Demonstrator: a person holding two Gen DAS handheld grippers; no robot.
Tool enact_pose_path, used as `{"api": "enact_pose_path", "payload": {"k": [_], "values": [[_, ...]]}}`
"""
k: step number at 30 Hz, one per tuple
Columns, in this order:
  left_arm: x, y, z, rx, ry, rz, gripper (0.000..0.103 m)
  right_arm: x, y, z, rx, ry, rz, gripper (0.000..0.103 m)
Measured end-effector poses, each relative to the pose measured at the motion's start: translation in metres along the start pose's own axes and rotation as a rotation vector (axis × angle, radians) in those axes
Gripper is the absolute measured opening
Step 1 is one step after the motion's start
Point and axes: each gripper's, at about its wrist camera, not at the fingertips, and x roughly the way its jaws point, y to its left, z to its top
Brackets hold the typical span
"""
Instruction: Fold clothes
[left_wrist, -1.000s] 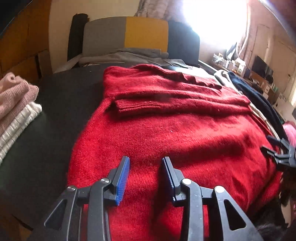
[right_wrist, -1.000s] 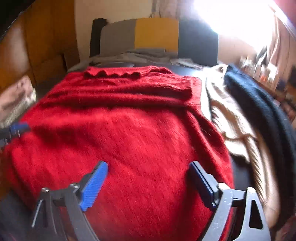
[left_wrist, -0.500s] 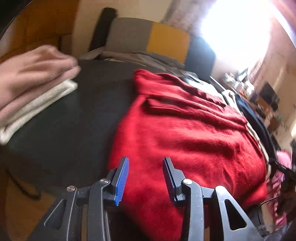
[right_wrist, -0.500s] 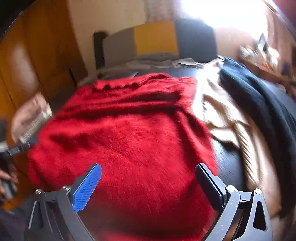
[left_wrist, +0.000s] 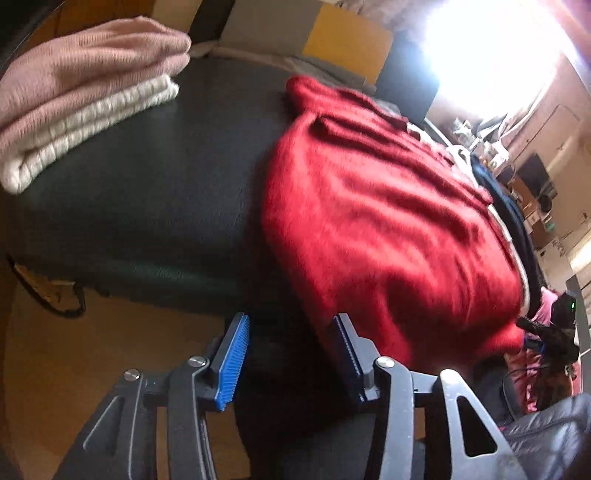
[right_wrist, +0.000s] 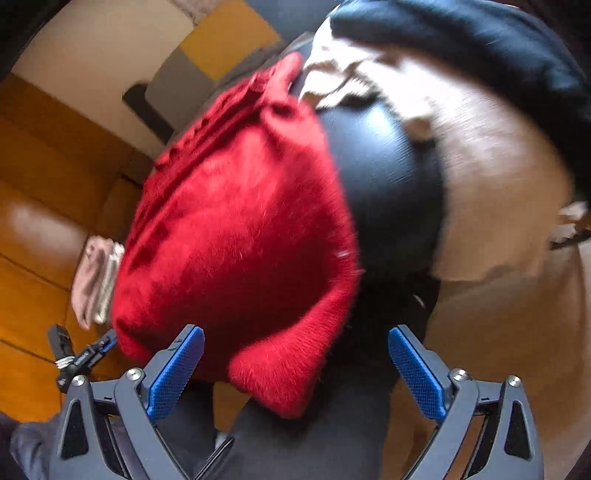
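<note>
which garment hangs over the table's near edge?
The red sweater: its hem drapes past the edge; the pink and white knits sit folded and stacked.

Looked like a lived-in home, living room or bedroom. Black padded bench (left_wrist: 155, 192) carried laundry: red sweater (left_wrist: 384, 221), folded pink knit (left_wrist: 85, 62) atop folded white knit (left_wrist: 92, 122), beige garment (right_wrist: 491, 177), dark navy garment (right_wrist: 480, 48). Grey, yellow and dark cushioned backrest (left_wrist: 332, 37) behind. Orange-brown wooden panelling (right_wrist: 40, 177), bright window (left_wrist: 491, 48), cluttered shelf with small items and a dark screen (left_wrist: 535, 173) at far right.
</note>
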Motion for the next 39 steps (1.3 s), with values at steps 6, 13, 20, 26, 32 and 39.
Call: {"api": "enact_pose_path", "payload": {"k": [6,13,20,26,32,39], "values": [[0.006,0.01,-0.007,-0.032,0.024,-0.021,0.053,0.041,0.024,-0.004,-0.119,0.105,-0.011,0.017],[0.012,0.007,0.0,-0.053,0.017,-0.143,0.054,0.052,0.023,-0.009,-0.116,0.13,0.027,0.018],[0.013,0.003,0.004,-0.105,0.008,-0.316,0.054,0.055,0.022,-0.014,-0.138,0.12,0.068,0.021],[0.013,-0.003,0.005,-0.111,-0.013,-0.381,0.055,0.055,0.026,-0.021,-0.155,0.095,0.1,0.033],[0.025,-0.033,0.004,0.057,0.034,-0.271,0.055,0.06,0.045,-0.026,-0.263,0.092,0.149,0.073],[0.04,-0.056,-0.004,0.099,0.146,-0.208,0.015,0.072,0.071,-0.018,-0.337,0.172,0.06,0.041]]}}
